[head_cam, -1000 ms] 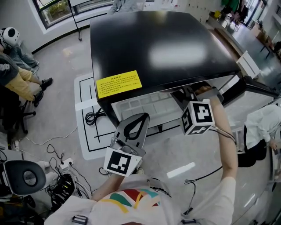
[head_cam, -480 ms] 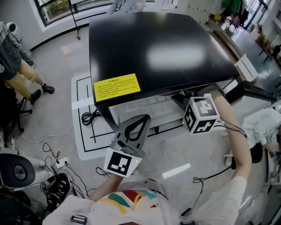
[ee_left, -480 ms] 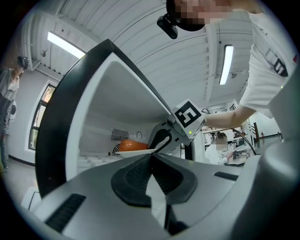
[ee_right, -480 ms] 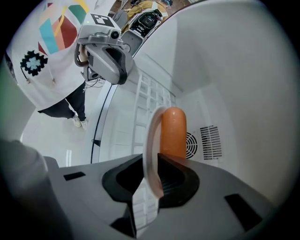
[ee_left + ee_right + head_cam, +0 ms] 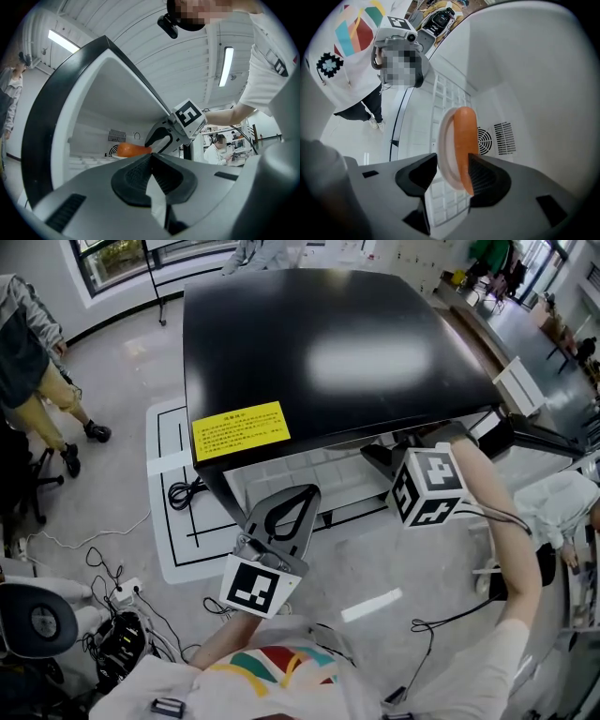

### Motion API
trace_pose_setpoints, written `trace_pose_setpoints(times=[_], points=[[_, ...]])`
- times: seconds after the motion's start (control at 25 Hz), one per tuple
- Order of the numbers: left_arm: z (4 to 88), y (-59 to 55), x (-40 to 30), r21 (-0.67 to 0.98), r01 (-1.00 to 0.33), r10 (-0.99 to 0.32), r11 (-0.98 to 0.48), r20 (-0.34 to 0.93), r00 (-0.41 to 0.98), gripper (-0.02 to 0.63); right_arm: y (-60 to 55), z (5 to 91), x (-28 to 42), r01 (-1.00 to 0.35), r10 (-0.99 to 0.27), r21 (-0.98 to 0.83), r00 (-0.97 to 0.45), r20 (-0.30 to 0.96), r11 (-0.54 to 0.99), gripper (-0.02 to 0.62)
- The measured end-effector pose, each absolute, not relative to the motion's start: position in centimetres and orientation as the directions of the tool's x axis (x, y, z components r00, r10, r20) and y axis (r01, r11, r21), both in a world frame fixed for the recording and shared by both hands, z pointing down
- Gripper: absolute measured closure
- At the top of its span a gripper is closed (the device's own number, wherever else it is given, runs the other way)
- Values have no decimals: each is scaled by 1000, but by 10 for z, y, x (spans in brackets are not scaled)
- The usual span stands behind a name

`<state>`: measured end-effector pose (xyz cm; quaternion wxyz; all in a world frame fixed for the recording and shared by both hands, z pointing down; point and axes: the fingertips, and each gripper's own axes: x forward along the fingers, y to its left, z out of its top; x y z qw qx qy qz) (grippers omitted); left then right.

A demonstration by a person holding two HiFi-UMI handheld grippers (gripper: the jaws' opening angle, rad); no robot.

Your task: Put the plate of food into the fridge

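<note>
A white plate (image 5: 445, 145) carrying a long orange piece of food (image 5: 465, 138) is inside the white fridge compartment, over a gridded shelf (image 5: 440, 101). My right gripper (image 5: 452, 171) has the plate between its jaws, which are opening; a gap shows beside the left pad. In the head view only its marker cube (image 5: 427, 486) shows, at the opening under the fridge's black top (image 5: 328, 343). My left gripper (image 5: 281, 517) hangs in front of the fridge, shut and holding nothing. The left gripper view shows its pads (image 5: 151, 161) meeting, with the right gripper (image 5: 161, 136) and orange food (image 5: 131, 149) beyond.
The fridge door (image 5: 525, 427) stands open at the right. A yellow label (image 5: 240, 425) sits on the fridge top. Cables (image 5: 187, 491) lie on the floor at the left. A person (image 5: 28, 362) walks at far left; another sits at the right (image 5: 562, 507).
The right gripper's cube shifted slightly right at the fridge opening, then stayed. The left gripper has held its place. The person at the far left got up and walked.
</note>
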<state>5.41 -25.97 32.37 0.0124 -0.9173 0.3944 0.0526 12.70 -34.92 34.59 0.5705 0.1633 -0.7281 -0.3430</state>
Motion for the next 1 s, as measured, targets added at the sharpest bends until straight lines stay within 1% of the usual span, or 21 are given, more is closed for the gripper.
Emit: trace_pose_setpoints(times=[0.4,0.64,0.72,0.84,0.92,1.0], points=[[318,-254,66,-4,-696,-691,-718,-117,713,600,-328,327,132,80,-677,735,-333,657,674,408],[310,-246,72,-21,-683,-676,-730,-125,726,600,-306,315,128,25,-718,775,-359,597,632,408],[305,-245,73,-29,-683,-674,-730,-135,726,600,-301,306,127,-28,-743,790,-363,563,612,408],[298,-241,71,-46,-689,-677,-723,-150,721,600,-291,289,124,-143,-780,806,-393,487,575,408],[295,-240,67,-56,-696,-682,-716,-156,714,600,-284,274,123,-241,-813,812,-415,409,532,408],[294,-238,65,-63,-701,-686,-710,-161,710,600,-279,255,127,-363,-852,805,-425,305,469,408]])
